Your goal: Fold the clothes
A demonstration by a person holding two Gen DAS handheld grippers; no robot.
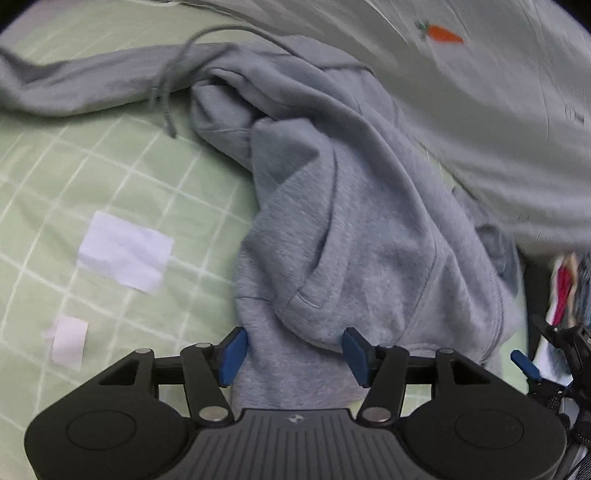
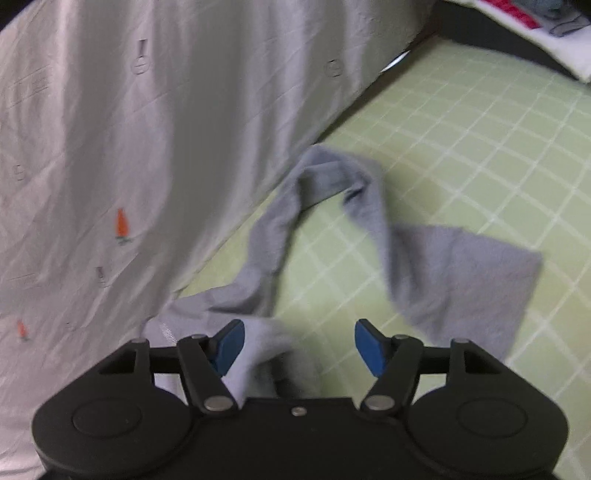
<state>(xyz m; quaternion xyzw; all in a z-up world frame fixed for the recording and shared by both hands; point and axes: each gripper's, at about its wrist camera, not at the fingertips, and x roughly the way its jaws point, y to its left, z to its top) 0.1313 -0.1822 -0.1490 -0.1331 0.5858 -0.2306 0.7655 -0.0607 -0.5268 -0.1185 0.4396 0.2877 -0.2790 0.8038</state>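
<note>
A grey hoodie (image 1: 343,221) lies crumpled on a green checked bedsheet (image 1: 110,177), its drawstring (image 1: 168,96) trailing to the upper left. My left gripper (image 1: 293,354) is open, its blue pads (image 1: 232,354) spread on either side of the hoodie's lower edge, with grey cloth lying between them. In the right wrist view a grey sleeve (image 2: 436,266) of the hoodie (image 2: 266,258) snakes across the sheet (image 2: 461,147). My right gripper (image 2: 299,349) is open too, with a fold of grey cloth (image 2: 258,354) by its left pad (image 2: 229,347).
A pale quilt with small carrot prints (image 1: 480,92) is bunched along the right of the bed (image 2: 147,129). A white paper (image 1: 125,254) and a small pinkish scrap (image 1: 68,339) lie on the sheet at the left. Folded items (image 2: 532,22) sit beyond the bed's far corner.
</note>
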